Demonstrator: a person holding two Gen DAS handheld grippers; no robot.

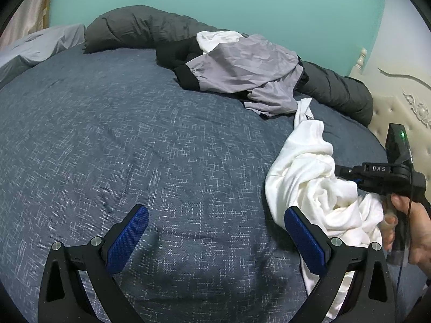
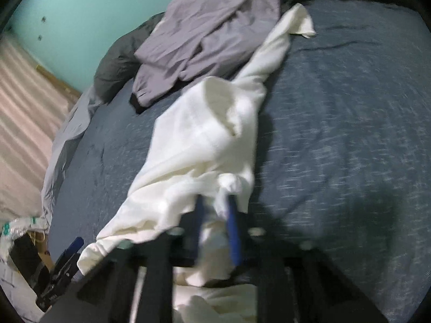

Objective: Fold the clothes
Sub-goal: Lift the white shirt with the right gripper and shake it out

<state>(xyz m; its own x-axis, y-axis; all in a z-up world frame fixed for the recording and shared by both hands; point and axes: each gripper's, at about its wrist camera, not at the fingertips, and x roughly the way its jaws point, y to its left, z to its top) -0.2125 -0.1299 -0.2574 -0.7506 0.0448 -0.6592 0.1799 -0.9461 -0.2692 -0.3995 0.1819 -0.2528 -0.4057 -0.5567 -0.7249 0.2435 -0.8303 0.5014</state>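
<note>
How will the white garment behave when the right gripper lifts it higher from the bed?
The white garment will probably hang limp and stretch out, since it already lies in soft bunched folds. It looks thin, so likely light. Its far end may drag over the bed cover, as the right gripper pinches only one bunch.

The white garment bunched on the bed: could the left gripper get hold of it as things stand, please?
Probably yes. The left gripper is open over bare bedspread, and the white garment lies just beside its right finger with nothing between; the right gripper already pinches it.
</note>
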